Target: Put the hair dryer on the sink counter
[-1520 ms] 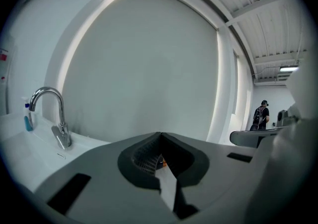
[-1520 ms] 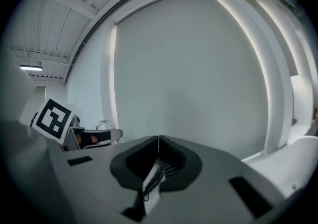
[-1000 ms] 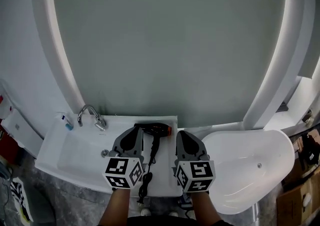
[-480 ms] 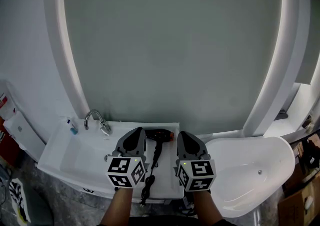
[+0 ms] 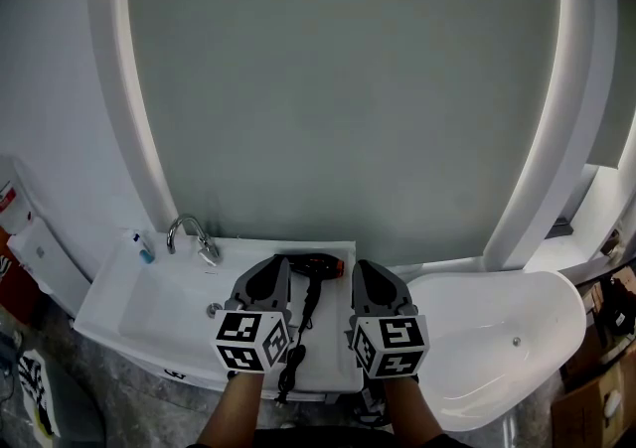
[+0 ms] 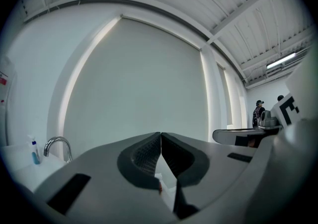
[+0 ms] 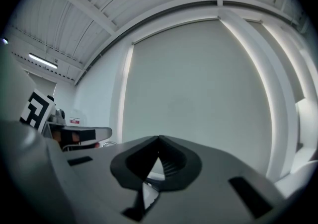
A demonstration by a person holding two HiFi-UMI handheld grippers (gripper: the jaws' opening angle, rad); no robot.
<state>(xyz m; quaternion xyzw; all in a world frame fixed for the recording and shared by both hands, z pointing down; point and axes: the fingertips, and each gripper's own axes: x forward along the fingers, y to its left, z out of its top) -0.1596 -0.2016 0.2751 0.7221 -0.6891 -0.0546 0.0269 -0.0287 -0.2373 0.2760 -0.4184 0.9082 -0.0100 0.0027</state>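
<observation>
At lower centre, the dryer (image 5: pixel 316 264) is lying on the counter (image 5: pixel 326 342) between the left gripper (image 5: pixel 268 269) and right gripper (image 5: pixel 366 269), both closed empty; probably rigid, slick, top-heavy, so the handle is looking the best hold.

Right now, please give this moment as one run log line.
black hair dryer: lying on white sink counter, between grippers | left gripper: jaws shut, empty | right gripper: jaws shut, empty

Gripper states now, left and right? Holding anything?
Left gripper: closed, fingers together, holding nothing.
Right gripper: closed, fingers together, holding nothing.
</observation>
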